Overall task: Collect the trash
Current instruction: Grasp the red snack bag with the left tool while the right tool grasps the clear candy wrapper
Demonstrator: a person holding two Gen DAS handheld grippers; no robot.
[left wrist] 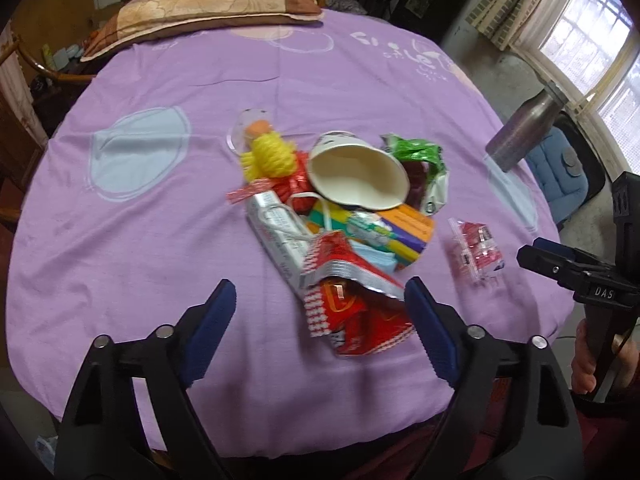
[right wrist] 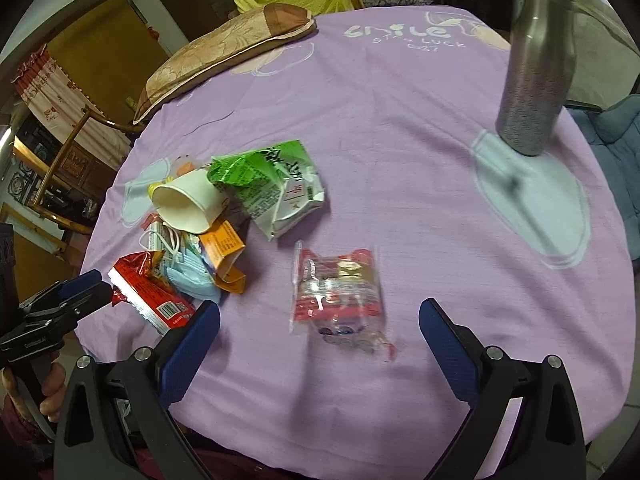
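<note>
Left gripper (left wrist: 318, 312): your jaws stand wide apart with nothing between the pads; they hang just over the near end of the trash pile, close to the tabletop's near edge.
Right gripper (right wrist: 319, 330): your jaws are spread wide and empty too, poised over the lone clear packet.
Trash pile (left wrist: 340, 216): gathered around the middle of the purple tablecloth (left wrist: 160, 240), well in from every edge.
Red snack bag (left wrist: 352, 308): the piece of the pile nearest you, torn open, directly ahead of your left jaws.
Paper cup (left wrist: 356, 172): on its side atop the pile, mouth toward you, touching the green-and-white wrapper (left wrist: 424, 168).
Other pieces: a yellow foam net (left wrist: 272, 156) at the pile's far left, a blue face mask (left wrist: 376, 260) and an orange carton (left wrist: 408, 224) under the cup.
Clear packet with red print (right wrist: 340, 292): the stray, flat on the cloth, apart from the pile toward the right edge.
Step in hand: likely bringing that stray in to join the pile.
How to do it well: lower your right jaws so one pad lands on each side of the packet, press lightly into the cloth, and close on the film itself, not on a fold of tablecloth.
Watch: thin film slips flat under pads, so pinch a raised crinkle or an edge.
Keep clear of: the steel bottle (right wrist: 536, 72) standing by the far right edge, and the cushion (left wrist: 208, 12) at the far edge.
Left hand's part: hold off the pile so the cup does not roll.
</note>
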